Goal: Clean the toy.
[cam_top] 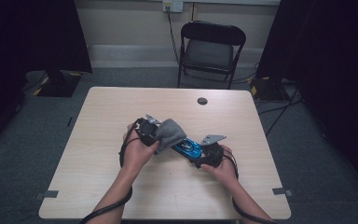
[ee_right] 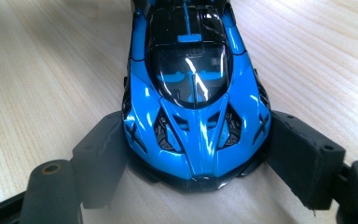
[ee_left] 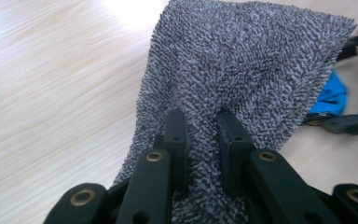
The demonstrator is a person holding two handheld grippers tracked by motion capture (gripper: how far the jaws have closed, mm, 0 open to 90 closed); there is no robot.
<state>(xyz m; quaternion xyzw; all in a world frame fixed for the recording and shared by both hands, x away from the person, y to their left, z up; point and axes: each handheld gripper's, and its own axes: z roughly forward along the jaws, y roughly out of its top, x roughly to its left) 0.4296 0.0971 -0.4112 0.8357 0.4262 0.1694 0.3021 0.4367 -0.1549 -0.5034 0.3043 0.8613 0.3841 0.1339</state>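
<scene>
Progress looked to me about midway when I checked the high view: my left gripper (cam_top: 154, 133) held a grey cloth (cam_top: 170, 134) draped over the rear part of a blue toy car (cam_top: 189, 148), while my right gripper (cam_top: 208, 156) held the car's other end, both near the middle of the table (cam_top: 121, 107), with an empty chair (cam_top: 210, 46) beyond the far edge. From that height I could not tell whether the cloth was pressed onto the bodywork or only hanging over it. In the left gripper view, the jaws were drawn narrow and pinched a fold of the grey cloth (ee_left: 242, 70) between them, the rest fanning out ahead; a sliver of the blue toy car (ee_left: 332, 95) peeked out at the cloth's right edge, so the cloth lay just beside or over that end. In the right gripper view, the jaws stood wide and clamped the nose of the blue toy car (ee_right: 193, 107) from both sides, pads touching its front corners, with the car sitting on the wood. The bonnet and windscreen looked glossy there, though I could not judge whether they had been wiped. I reckoned the grasping and steadying were done, and the wiping along the body toward the nose remained.
</scene>
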